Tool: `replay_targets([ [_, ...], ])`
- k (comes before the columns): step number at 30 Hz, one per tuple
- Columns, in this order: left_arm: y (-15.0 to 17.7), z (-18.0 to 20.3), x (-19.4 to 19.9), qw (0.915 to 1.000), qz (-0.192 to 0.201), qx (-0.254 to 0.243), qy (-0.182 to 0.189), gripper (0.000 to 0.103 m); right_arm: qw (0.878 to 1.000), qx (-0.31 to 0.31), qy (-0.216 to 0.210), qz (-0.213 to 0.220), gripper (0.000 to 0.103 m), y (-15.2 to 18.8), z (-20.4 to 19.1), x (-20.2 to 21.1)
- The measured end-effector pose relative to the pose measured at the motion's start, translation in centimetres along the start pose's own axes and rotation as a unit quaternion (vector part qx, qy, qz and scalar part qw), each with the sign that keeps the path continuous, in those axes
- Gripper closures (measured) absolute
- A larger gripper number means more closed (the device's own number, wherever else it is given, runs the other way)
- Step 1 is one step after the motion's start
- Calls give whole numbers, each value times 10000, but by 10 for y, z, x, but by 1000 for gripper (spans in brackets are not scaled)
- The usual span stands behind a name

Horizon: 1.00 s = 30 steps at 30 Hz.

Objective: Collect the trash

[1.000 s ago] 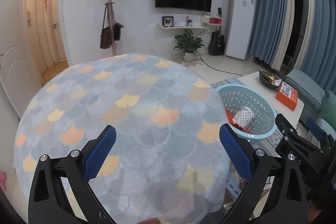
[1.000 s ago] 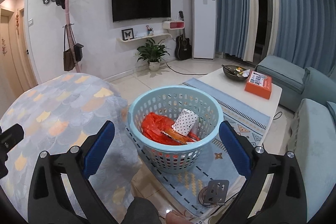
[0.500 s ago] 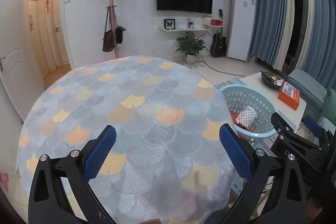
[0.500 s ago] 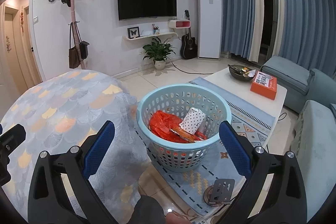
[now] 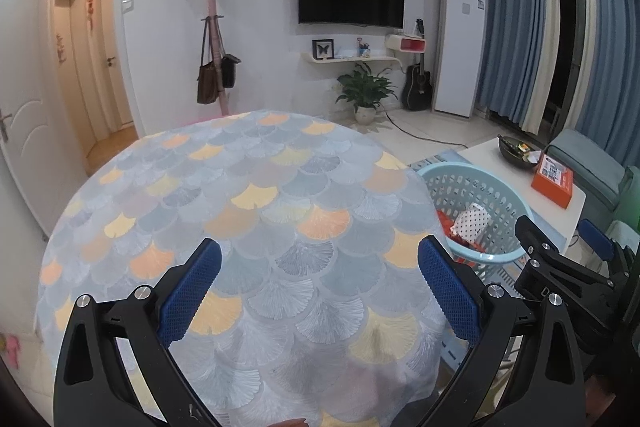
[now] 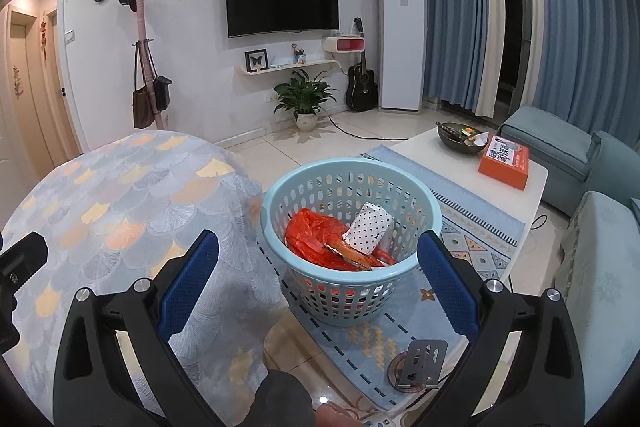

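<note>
A light blue plastic basket [image 6: 316, 187] stands on the rug by the round table. It holds an orange plastic bag [image 6: 316, 231] and a white dotted packet [image 6: 370, 229]. The basket also shows in the left wrist view [image 5: 444, 183], right of the table. My right gripper [image 6: 318, 283] is open and empty, held above the floor just in front of the basket. My left gripper [image 5: 318, 291] is open and empty above the near part of the round table [image 5: 240, 195], which has a fan-pattern cloth. The right gripper shows at the right edge of the left wrist view [image 5: 560, 251].
A white coffee table [image 6: 516, 175] with an orange box [image 6: 505, 161] and a dark bowl [image 6: 458, 137] stands behind the basket. A blue sofa [image 6: 592, 163] is at the right. A metal bracket [image 6: 422, 363] lies on the rug. A potted plant [image 6: 305, 99] stands by the wall.
Both grippers have pulled back and risen a little, so the table and basket look smaller and farther. Both stay open and empty.
</note>
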<state>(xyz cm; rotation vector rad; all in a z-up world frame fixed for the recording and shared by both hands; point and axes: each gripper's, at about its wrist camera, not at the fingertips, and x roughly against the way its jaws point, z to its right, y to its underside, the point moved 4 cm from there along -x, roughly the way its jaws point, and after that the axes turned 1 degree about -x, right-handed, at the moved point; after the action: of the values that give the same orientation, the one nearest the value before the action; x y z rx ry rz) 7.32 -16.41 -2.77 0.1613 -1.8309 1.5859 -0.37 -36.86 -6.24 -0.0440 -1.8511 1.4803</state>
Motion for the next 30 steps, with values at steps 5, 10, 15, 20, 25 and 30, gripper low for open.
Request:
replay_targets([
  [5,-1,-1,0,10000,-17,0,21,7,10000,21,-17,1,8,1,-2,1],
  [10,0,-2,-1,10000,-24,12,-19,7,10000,31,-42,-21,8,2,-3,0],
  [15,0,-1,0,9999,34,-50,-81,7,10000,33,-62,-26,8,2,-3,0],
  [20,0,0,0,9999,17,-78,-91,7,9999,48,-82,-30,8,2,-5,0],
  [25,-1,-3,-2,10000,-37,-17,-28,7,9999,51,-95,-24,8,2,-5,0],
  [30,-2,-6,-3,10000,-37,31,-66,7,9999,61,-115,-22,8,3,-6,-1],
])
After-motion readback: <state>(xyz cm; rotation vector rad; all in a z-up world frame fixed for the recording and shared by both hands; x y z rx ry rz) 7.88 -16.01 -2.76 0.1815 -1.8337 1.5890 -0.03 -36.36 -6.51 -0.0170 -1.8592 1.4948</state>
